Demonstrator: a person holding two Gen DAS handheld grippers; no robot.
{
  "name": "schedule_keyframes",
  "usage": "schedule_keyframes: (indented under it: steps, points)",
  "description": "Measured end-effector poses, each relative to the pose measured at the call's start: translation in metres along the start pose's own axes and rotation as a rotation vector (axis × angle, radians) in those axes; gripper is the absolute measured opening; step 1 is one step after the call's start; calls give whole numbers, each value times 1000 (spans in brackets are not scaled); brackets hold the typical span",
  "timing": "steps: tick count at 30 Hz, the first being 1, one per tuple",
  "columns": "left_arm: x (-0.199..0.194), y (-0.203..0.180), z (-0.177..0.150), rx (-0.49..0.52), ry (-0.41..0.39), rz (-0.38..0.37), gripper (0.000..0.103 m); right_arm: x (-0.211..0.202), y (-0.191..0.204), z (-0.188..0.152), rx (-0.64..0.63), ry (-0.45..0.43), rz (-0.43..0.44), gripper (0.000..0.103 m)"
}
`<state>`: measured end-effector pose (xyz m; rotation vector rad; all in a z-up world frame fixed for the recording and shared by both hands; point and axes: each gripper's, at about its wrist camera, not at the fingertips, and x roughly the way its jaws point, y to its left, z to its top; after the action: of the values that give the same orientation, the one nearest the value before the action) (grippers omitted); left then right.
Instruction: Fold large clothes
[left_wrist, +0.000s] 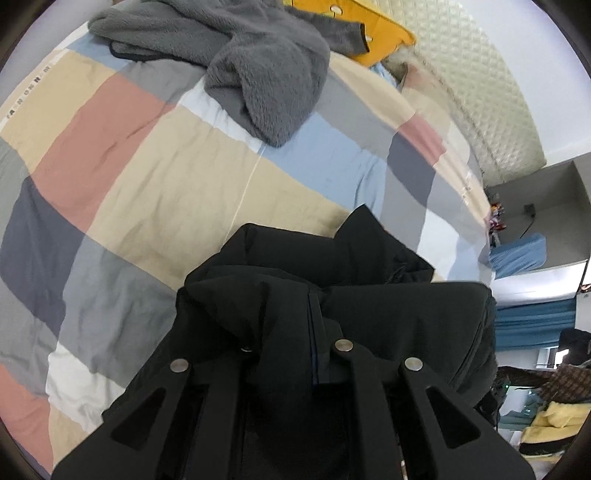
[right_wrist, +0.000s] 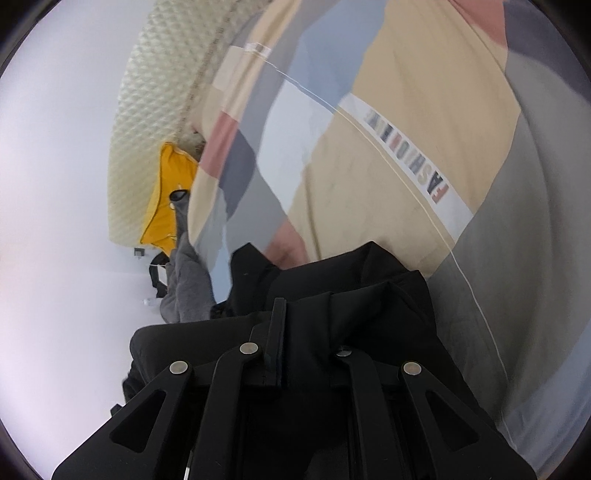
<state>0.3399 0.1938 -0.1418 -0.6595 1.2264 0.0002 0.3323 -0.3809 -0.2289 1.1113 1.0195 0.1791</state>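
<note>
A large black jacket (left_wrist: 332, 280) hangs bunched in front of my left gripper (left_wrist: 295, 354), which is shut on a fold of its fabric above the bed. The same black jacket (right_wrist: 351, 295) fills the lower middle of the right wrist view, where my right gripper (right_wrist: 297, 350) is shut on another fold with a placket edge between its fingers. The fabric drapes over both sets of fingertips and hides them. The jacket is lifted off the patchwork bed cover (left_wrist: 147, 166).
A grey fleece garment (left_wrist: 258, 55) lies crumpled at the far end of the bed, also in the right wrist view (right_wrist: 188, 288). A yellow pillow (left_wrist: 376, 33) leans on the cream padded headboard (left_wrist: 480, 92). A shelf and blue curtain (left_wrist: 535, 325) stand right of the bed.
</note>
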Motion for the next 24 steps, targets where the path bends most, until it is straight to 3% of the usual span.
schedule_keyframes:
  steps: [14, 19, 24]
  points:
    - [60, -6, 17, 47, 25, 47, 11, 54, -18, 15, 13, 29, -57, 2]
    - [58, -12, 15, 83, -14, 81, 11, 59, -24, 16, 24, 41, -22, 2]
    - [46, -7, 12, 88, -6, 75, 12, 46, -20, 13, 19, 36, 34, 12]
